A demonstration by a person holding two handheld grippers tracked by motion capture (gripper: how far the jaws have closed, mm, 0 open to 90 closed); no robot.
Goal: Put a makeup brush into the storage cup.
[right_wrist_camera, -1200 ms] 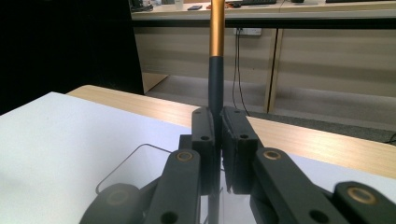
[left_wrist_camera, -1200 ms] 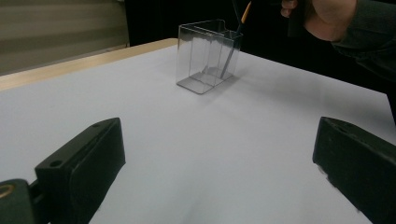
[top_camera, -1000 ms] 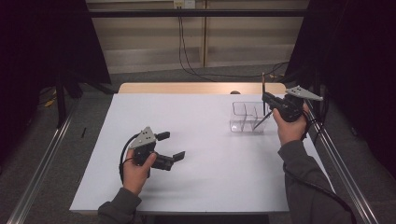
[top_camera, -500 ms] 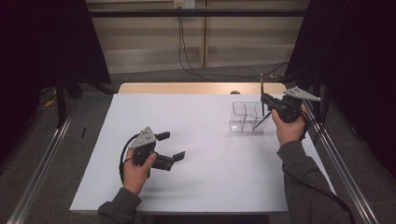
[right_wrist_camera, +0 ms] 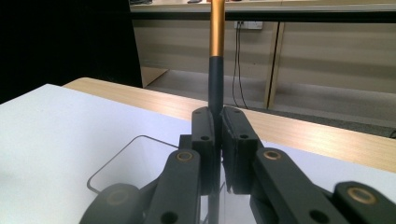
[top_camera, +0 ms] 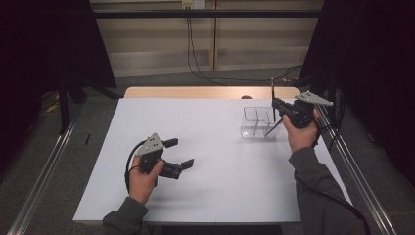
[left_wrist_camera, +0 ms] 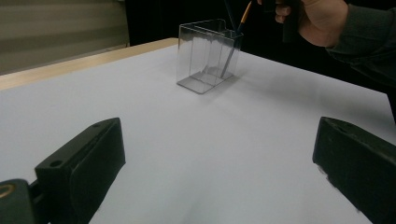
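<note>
My right gripper (top_camera: 280, 105) is shut on a slim pen (top_camera: 272, 93) with a dark shaft and an orange upper part (right_wrist_camera: 215, 56). It holds the pen upright over the right end of a clear plastic divided container (top_camera: 259, 123). In the left gripper view a slanted slim rod (left_wrist_camera: 232, 51) leans inside that container (left_wrist_camera: 205, 53), with its orange end up by the right hand (left_wrist_camera: 317, 18). Whether that rod is the held pen I cannot tell. My left gripper (top_camera: 180, 152) rests low over the white table at the front left. It is open, with nothing between its fingers (left_wrist_camera: 84, 163).
A white sheet (top_camera: 215, 171) covers the table, and a wooden strip (top_camera: 195, 92) shows along the far edge. Metal rails (top_camera: 44, 171) run along both sides. Dark curtains and a cabled wall stand beyond.
</note>
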